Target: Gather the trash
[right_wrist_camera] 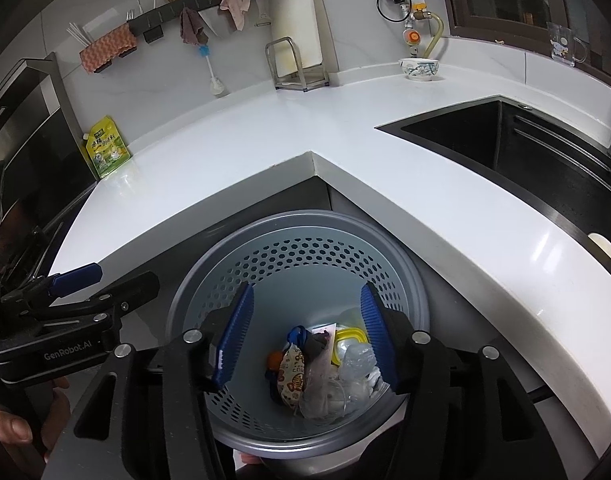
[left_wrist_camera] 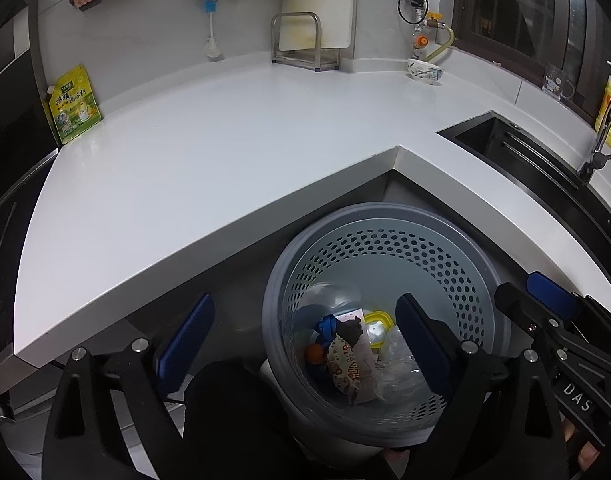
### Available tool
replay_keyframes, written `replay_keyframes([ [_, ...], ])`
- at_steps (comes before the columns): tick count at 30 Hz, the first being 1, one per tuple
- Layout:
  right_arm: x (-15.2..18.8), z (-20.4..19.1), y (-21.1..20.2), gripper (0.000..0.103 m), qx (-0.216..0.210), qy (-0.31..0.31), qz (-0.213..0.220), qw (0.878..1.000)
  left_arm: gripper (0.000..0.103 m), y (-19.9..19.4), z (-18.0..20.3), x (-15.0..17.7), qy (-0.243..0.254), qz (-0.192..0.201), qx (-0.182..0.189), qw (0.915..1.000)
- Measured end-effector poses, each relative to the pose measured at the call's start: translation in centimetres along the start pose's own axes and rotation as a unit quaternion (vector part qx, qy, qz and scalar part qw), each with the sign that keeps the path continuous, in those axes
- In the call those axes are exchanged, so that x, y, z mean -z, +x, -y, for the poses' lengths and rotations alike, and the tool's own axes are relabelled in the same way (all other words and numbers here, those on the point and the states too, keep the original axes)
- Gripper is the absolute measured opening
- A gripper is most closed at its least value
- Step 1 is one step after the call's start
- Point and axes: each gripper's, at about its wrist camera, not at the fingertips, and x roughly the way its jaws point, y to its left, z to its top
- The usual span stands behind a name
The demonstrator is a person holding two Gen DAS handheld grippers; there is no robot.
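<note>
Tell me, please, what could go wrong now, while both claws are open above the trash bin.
1. The yellow-green pouch stands by the wall on the counter; if it is trash, it may be forgotten.
2. The left claw hangs over the edge of the bin, not its middle; anything dropped from there might land outside.
3. The two claws are close together; the right claw could bump the left one when they pull away.
</note>
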Motion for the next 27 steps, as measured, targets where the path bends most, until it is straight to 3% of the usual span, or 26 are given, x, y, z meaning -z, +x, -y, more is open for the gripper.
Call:
replay_keyframes([
  [27,0.18,0.19,-0.07,0.059,0.009,0.006,-0.003,1.0,0.097,-0.97,-0.02,-0.29,-0.001,0.011,-0.015,0.9998],
])
